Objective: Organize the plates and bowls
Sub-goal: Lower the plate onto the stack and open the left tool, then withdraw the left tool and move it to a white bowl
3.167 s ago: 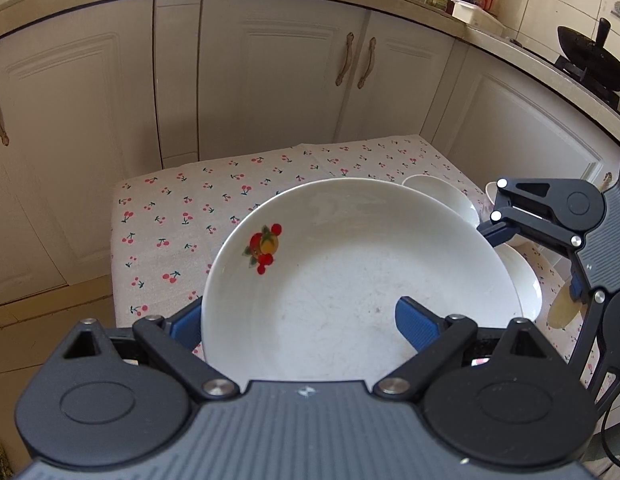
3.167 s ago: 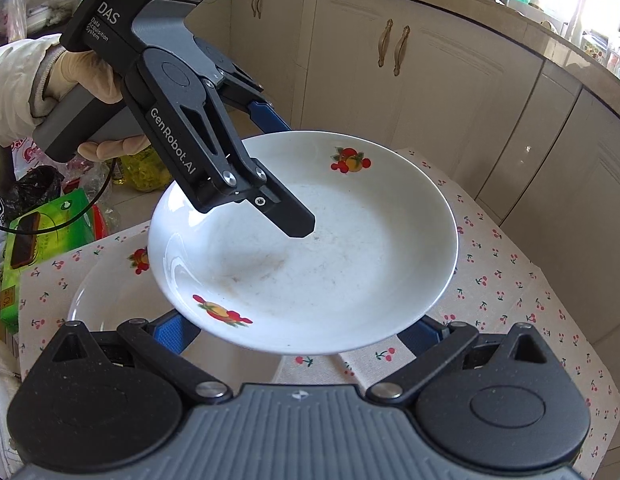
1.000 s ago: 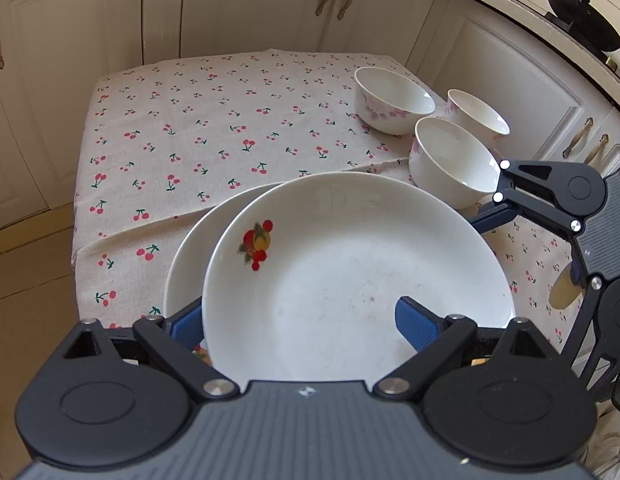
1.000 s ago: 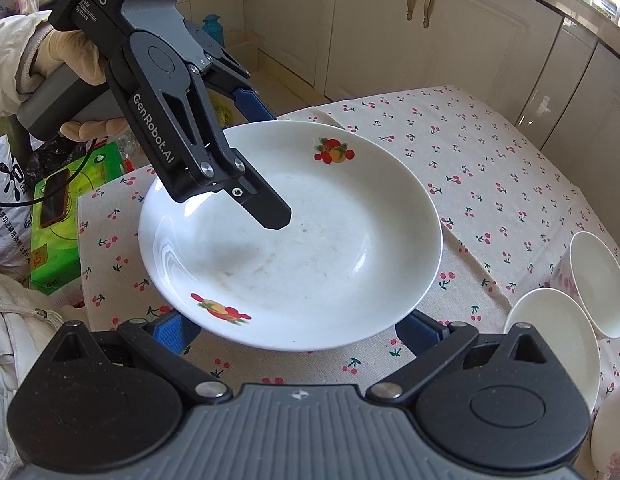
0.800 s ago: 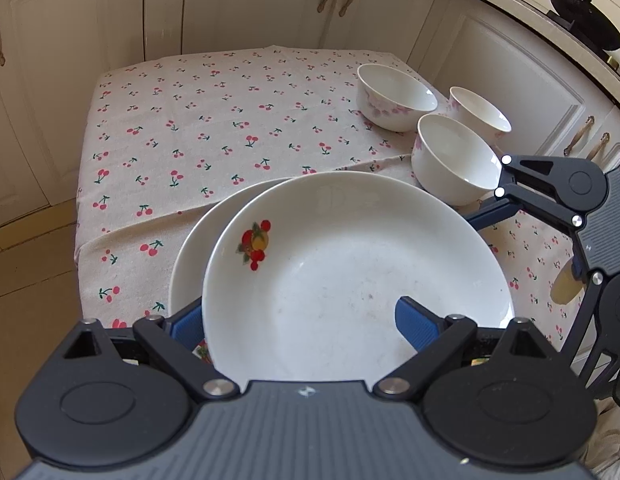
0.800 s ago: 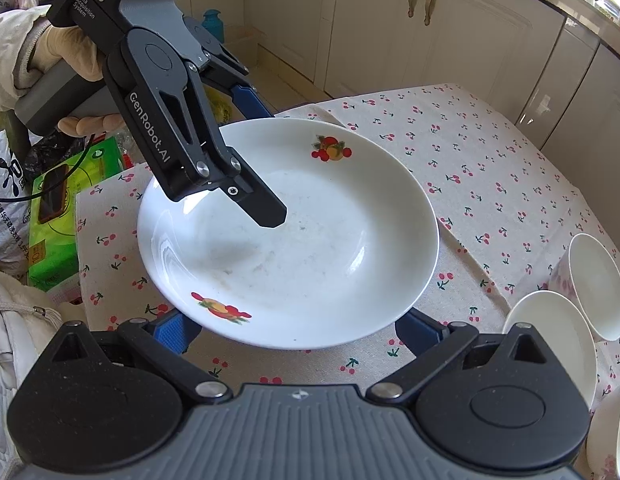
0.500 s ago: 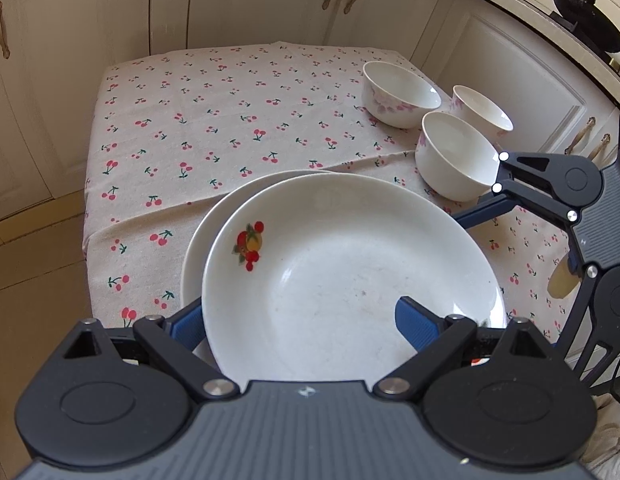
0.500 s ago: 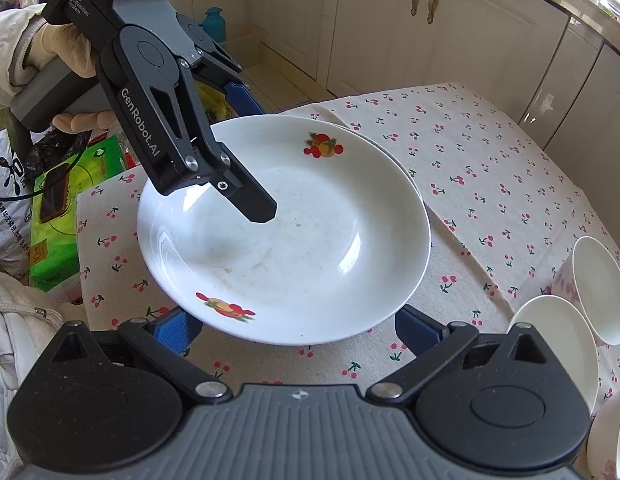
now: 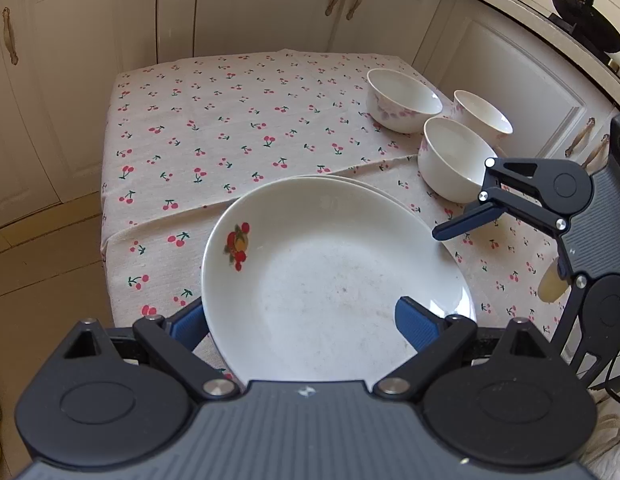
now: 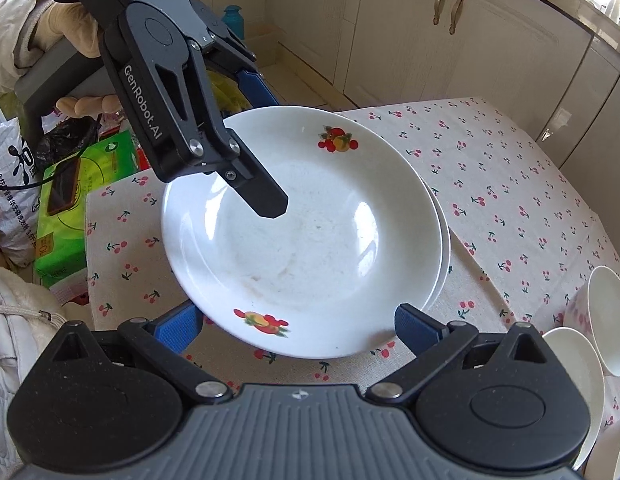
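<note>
The top plate (image 9: 333, 280) has come down since a second ago and now sits nearly square over the lower plate (image 9: 389, 194) on the tabletop (image 9: 230, 128), apparently touching it. Both the left claw (image 9: 302, 320) and right claw (image 10: 298, 324) stay wide, straddling its rim; contact unclear.
</note>
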`<move>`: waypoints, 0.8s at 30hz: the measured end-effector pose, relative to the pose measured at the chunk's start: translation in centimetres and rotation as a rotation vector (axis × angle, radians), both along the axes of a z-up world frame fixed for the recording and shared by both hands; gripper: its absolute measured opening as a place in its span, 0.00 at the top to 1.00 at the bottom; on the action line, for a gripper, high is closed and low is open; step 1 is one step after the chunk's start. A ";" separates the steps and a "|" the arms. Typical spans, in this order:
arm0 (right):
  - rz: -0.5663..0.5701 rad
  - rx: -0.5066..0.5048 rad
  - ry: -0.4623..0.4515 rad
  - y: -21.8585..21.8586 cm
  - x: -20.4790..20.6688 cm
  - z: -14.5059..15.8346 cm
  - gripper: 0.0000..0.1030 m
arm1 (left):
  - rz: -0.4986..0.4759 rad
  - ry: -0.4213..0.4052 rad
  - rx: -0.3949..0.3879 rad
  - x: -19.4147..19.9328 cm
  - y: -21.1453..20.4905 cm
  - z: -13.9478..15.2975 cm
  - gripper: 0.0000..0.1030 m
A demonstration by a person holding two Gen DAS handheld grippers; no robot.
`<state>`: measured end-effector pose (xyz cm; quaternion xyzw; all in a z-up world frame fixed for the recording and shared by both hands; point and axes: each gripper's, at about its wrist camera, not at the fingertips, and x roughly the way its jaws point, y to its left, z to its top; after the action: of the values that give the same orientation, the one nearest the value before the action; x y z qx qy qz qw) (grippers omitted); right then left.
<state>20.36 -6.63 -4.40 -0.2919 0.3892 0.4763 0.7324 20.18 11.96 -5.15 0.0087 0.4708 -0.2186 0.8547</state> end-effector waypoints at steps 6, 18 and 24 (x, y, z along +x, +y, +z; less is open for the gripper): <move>-0.020 0.038 -0.011 -0.6 -0.4 0.7 0.00 | 0.013 0.002 0.014 -0.1 0.2 -0.1 0.07; -0.217 0.134 -0.134 -3.6 -2.4 2.0 0.00 | -0.025 -0.171 0.030 -2.8 -1.3 2.0 0.07; -0.382 0.158 -0.200 -5.5 -3.2 1.7 0.00 | -0.050 -0.255 0.042 -4.4 -3.7 2.9 0.06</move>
<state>17.16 -12.12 -2.68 -0.2004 0.3243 0.3265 0.8649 15.74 8.26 -2.29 0.0659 0.3623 -0.2270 0.9016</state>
